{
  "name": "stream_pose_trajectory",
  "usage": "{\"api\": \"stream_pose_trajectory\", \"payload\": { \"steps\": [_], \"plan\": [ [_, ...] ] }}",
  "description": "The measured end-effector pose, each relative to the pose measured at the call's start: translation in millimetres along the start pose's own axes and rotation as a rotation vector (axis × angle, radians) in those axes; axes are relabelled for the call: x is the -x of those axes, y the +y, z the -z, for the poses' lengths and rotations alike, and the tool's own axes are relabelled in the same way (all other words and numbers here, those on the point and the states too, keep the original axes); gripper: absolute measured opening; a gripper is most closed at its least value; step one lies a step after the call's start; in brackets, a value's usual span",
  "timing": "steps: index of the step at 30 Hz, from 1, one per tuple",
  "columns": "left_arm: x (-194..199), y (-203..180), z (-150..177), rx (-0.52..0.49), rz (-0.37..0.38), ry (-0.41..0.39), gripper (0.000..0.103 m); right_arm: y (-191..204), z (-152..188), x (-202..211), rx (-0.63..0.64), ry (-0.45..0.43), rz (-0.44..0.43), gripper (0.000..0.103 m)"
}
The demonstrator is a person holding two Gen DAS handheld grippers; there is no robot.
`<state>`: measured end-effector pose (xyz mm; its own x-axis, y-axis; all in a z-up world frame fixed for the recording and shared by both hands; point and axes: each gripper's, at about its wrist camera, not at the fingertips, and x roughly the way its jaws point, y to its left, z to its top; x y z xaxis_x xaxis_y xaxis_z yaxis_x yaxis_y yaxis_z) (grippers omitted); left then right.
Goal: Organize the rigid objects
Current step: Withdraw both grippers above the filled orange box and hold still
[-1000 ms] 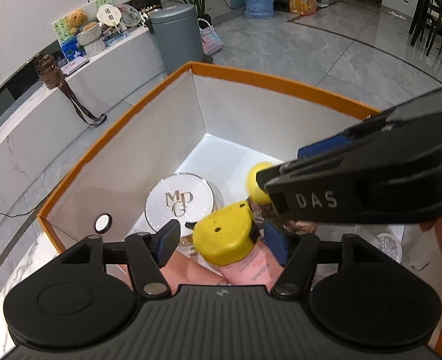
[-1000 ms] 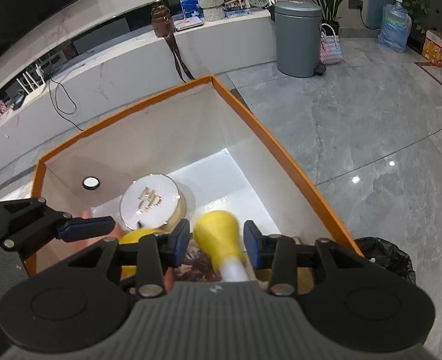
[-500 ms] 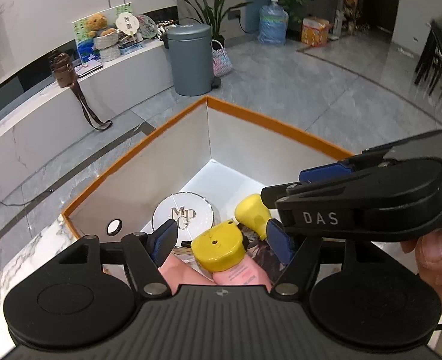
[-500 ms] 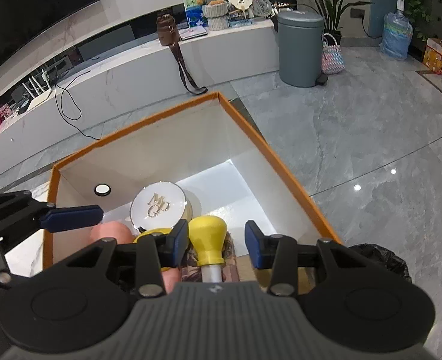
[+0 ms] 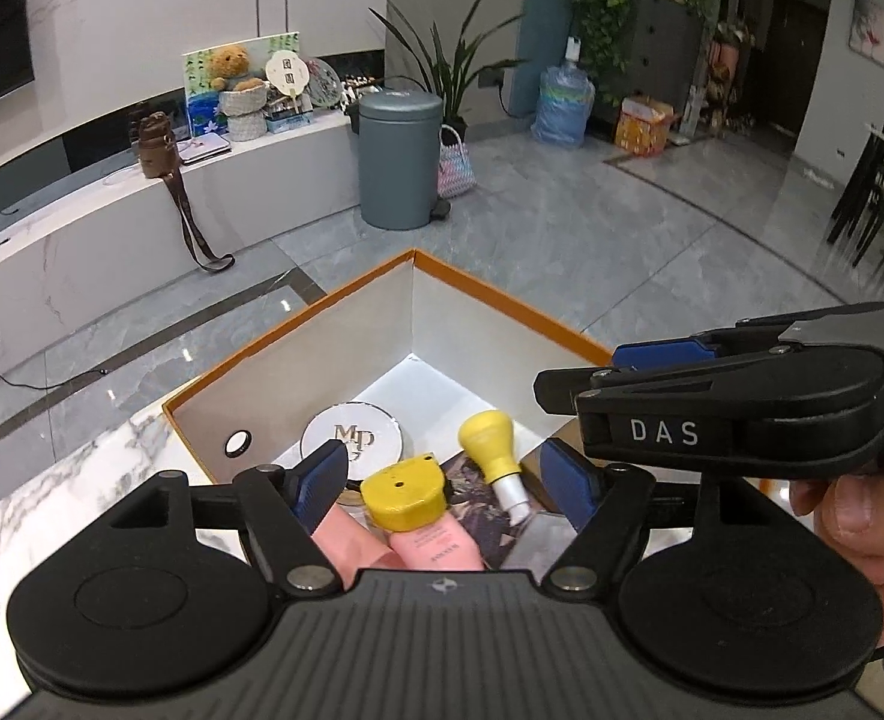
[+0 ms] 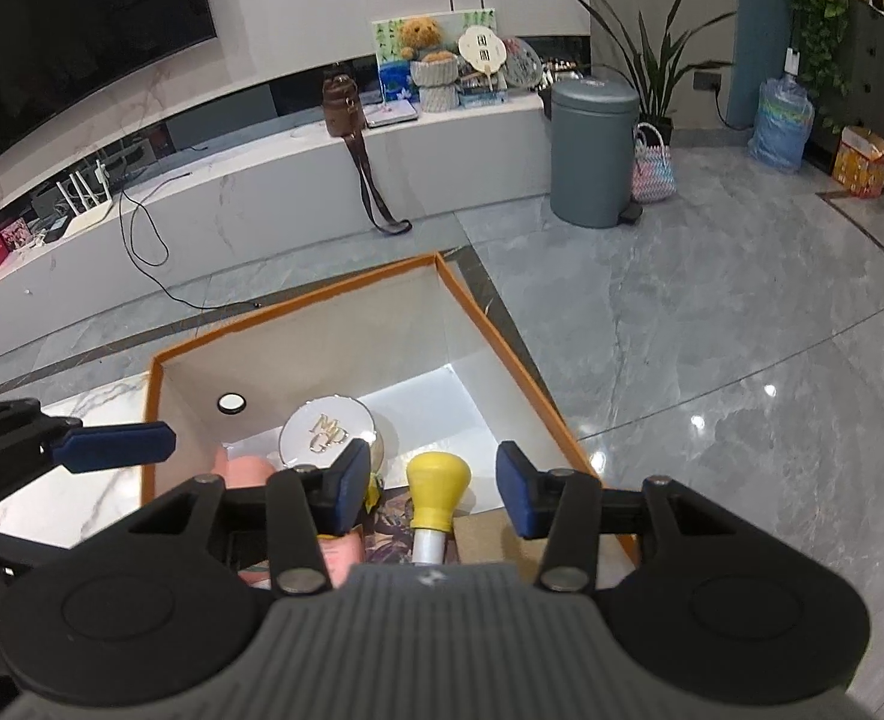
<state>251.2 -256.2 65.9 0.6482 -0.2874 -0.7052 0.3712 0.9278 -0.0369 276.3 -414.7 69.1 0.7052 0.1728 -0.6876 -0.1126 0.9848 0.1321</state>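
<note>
Cardboard box (image 5: 345,306), orange matt rim, plain white matt inner walls, floor of it glossy under the light; round compact (image 5: 351,437) with smooth white lid and shiny gold lettering; yellow-capped pink tube (image 5: 417,510), matt plastic cap, smooth soft-sheen body; yellow-topped bottle (image 6: 437,492), rubbery matt bulb over a smooth white neck; marble tabletop (image 5: 39,492), polished, grey-veined; gripper fingers (image 5: 321,474) in matt black plastic with blue rubbery pads, bright metal pivots

Pink bottle (image 5: 435,549) lower body hidden behind left gripper (image 5: 442,483); beside it, white tube (image 6: 428,543) base hidden too.
</note>
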Motion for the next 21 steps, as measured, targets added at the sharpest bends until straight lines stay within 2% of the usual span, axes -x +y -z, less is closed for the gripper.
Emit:
{"api": "stream_pose_trajectory", "payload": {
  "steps": [6, 11, 15, 18, 21],
  "plan": [
    [19, 3, 9, 0.081, 0.009, -0.030, 0.089, 0, 1, 22, 0.001, -0.036, -0.010, 0.048],
    [33, 6, 19, 0.156, 0.007, -0.062, 0.091, -6, 5, 44, -0.025, -0.079, -0.063, 0.053],
    [38, 5, 26, 0.200, -0.007, -0.076, 0.092, -10, 16, 59, -0.014, -0.096, -0.058, 0.054],
    [41, 5, 32, 0.234, -0.036, -0.094, 0.093, -14, 27, 68, -0.022, -0.096, -0.047, 0.054],
    [42, 4, 36, 0.252, -0.097, -0.097, 0.094, -18, 37, 76, -0.027, -0.103, -0.030, 0.058]
  ]
}}
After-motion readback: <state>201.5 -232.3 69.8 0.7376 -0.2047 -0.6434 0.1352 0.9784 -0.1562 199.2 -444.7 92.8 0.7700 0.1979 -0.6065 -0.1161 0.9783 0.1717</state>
